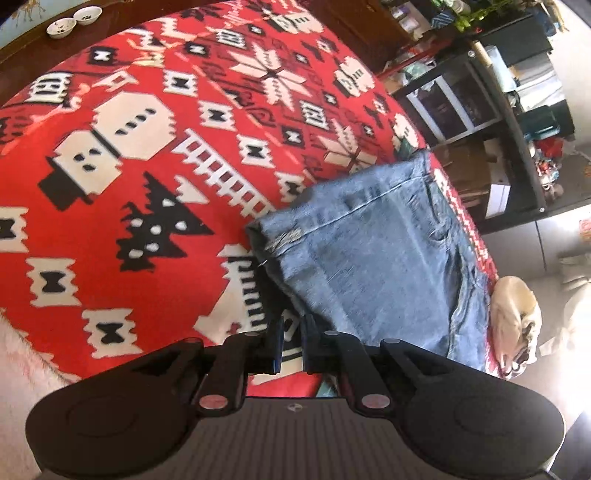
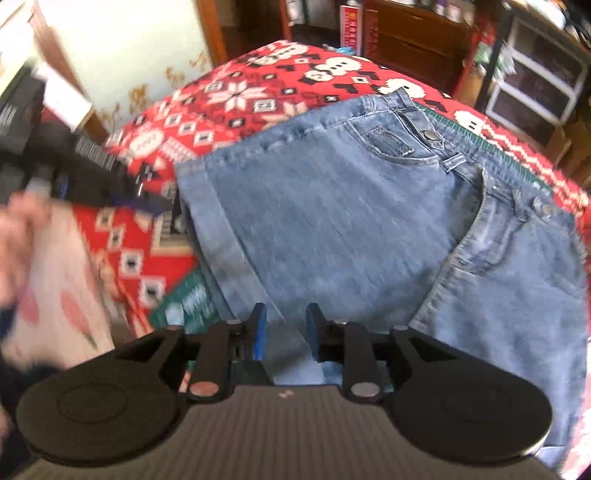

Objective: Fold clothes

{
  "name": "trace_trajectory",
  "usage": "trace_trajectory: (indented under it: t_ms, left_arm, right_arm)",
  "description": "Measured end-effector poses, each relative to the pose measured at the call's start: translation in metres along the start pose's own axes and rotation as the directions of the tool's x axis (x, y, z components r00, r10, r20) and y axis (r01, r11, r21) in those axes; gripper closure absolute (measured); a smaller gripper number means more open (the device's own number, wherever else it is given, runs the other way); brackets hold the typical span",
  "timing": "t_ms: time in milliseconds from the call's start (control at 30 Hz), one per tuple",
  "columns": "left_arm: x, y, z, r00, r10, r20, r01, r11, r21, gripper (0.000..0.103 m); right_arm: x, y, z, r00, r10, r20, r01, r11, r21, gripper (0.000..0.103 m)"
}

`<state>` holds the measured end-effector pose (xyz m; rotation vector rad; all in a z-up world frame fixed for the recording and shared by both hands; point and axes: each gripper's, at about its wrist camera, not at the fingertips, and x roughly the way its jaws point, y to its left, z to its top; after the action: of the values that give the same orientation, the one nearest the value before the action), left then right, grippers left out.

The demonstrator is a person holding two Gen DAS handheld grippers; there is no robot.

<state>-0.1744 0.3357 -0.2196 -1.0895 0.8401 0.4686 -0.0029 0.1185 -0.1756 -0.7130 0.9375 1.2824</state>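
Note:
Folded blue jeans lie on a red patterned blanket, near its right edge. My left gripper hovers at the jeans' left folded edge, fingers a little apart, with blanket showing between them. In the right wrist view the jeans fill the middle, waistband and button toward the far right. My right gripper stands open just above the near denim, with nothing clamped. The left gripper, held by a blurred hand, points at the jeans' left hem.
Two small white bowls sit on dark wood beyond the blanket. Black shelving and a cream bag on the floor lie to the right. A green mat peeks from under the blanket; drawers stand behind.

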Motion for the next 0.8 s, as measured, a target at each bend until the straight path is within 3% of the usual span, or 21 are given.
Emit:
trace_trajectory:
  t_ms: [133,333,400,433,500,533,600,800]
  left_arm:
    - [0.009,-0.01,0.003,1.0,-0.006,-0.021,0.006,1.0,0.024,0.082]
    - [0.025,-0.023,0.004,0.998,0.035,-0.052,-0.032,0.998,0.058,0.077]
    - [0.027,-0.025,0.004,0.998,0.046,-0.048,-0.043,0.997,0.062,0.077]
    - [0.027,-0.026,0.004,0.998,0.053,-0.043,-0.051,0.997,0.066,0.078]
    - [0.026,-0.028,0.003,0.997,0.068,-0.032,-0.065,0.995,0.074,0.094]
    - [0.026,-0.029,0.003,0.997,0.075,-0.027,-0.072,0.994,0.077,0.095]
    - [0.026,-0.031,0.003,0.996,0.089,-0.016,-0.087,0.993,0.085,0.098]
    - [0.019,-0.035,-0.001,0.992,0.125,0.035,-0.128,0.985,0.116,0.098]
  right_arm:
    - [-0.002,0.013,-0.012,0.999,-0.041,-0.014,0.04,0.994,-0.1,0.069]
    - [0.007,0.025,-0.016,0.997,-0.076,-0.022,0.071,0.986,-0.148,0.069]
    - [0.01,0.027,-0.016,0.996,-0.082,-0.026,0.077,0.985,-0.152,0.072]
    - [0.011,0.028,-0.016,0.996,-0.085,-0.028,0.08,0.985,-0.154,0.079]
    - [0.014,0.031,-0.016,0.995,-0.092,-0.032,0.086,0.984,-0.159,0.087]
    - [0.016,0.032,-0.016,0.995,-0.095,-0.034,0.088,0.983,-0.161,0.093]
    - [0.019,0.034,-0.017,0.994,-0.101,-0.038,0.094,0.982,-0.165,0.097]
    - [0.014,0.017,-0.016,0.994,0.069,-0.087,-0.066,0.997,0.032,0.103]
